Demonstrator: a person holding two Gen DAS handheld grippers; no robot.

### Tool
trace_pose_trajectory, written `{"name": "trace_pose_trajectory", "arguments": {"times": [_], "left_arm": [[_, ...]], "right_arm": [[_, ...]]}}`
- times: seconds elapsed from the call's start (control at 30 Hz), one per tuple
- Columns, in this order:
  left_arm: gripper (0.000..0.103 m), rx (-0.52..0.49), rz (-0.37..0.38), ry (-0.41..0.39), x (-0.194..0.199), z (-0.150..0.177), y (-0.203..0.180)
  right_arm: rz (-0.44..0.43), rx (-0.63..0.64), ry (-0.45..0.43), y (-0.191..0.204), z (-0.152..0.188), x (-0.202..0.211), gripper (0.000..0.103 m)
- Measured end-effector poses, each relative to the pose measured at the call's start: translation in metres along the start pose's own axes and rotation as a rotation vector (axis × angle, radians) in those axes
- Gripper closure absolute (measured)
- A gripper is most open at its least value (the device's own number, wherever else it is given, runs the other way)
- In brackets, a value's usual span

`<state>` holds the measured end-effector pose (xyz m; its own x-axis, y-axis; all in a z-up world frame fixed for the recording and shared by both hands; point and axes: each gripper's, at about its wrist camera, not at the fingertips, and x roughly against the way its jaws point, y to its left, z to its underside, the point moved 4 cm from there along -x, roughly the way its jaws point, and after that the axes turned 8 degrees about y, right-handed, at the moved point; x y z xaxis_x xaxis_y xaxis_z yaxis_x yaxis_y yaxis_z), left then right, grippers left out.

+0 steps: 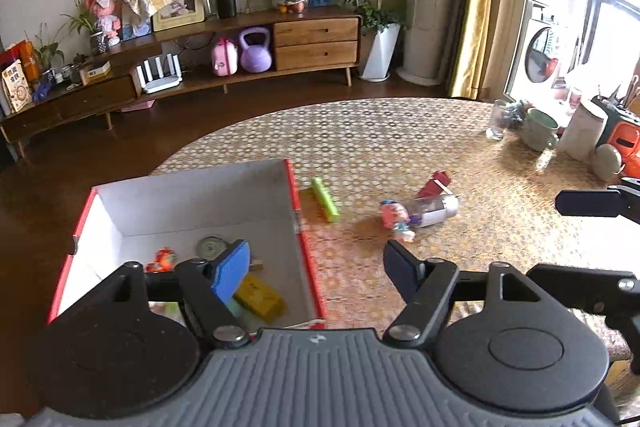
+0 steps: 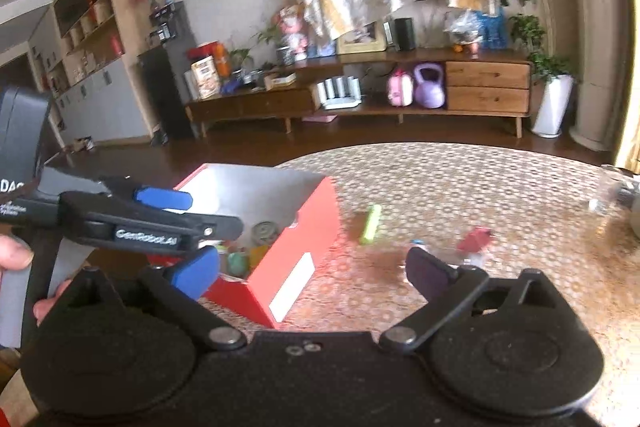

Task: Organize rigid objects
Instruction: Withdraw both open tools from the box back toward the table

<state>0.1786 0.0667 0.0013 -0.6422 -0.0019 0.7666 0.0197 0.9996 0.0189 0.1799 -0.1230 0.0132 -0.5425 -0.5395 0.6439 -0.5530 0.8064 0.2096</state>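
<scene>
both grippers gape wide and empty – left gripper (image 1: 316, 267) over the red box (image 1: 306, 247) wall, right gripper (image 2: 314, 273) beside it – while the green stick (image 1: 325, 199) and toy bottle (image 1: 434, 211) lie outside, round enough to roll from a careless pinch.

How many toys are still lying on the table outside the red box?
3: a green stick beside the box, a pink figure, and a red piece behind it. Others may be hidden.
</scene>
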Motion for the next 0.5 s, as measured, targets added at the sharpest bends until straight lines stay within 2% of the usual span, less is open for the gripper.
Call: {"name": "trace_pose_trajectory", "arguments": {"times": [0.07,0.17,0.43,0.5], "left_arm": [[0.027,-0.001,0.011,-0.007,-0.002,0.001,-0.008],[0.02,-0.002,0.026,-0.018,-0.006,0.002,-0.018],[0.019,0.001,0.082,-0.014,-0.028,0.005,-0.043],[0.012,0.0,0.104,-0.005,-0.036,0.005,-0.05]], "right_arm": [[0.011,-0.009,-0.001,-0.008,0.003,0.002,0.0],[0.034,-0.027,-0.01,-0.024,0.011,0.005,0.0],[0.085,-0.076,0.003,-0.068,0.024,0.003,0.0],[0.098,-0.086,0.01,-0.078,0.025,0.0,0.0]]}}
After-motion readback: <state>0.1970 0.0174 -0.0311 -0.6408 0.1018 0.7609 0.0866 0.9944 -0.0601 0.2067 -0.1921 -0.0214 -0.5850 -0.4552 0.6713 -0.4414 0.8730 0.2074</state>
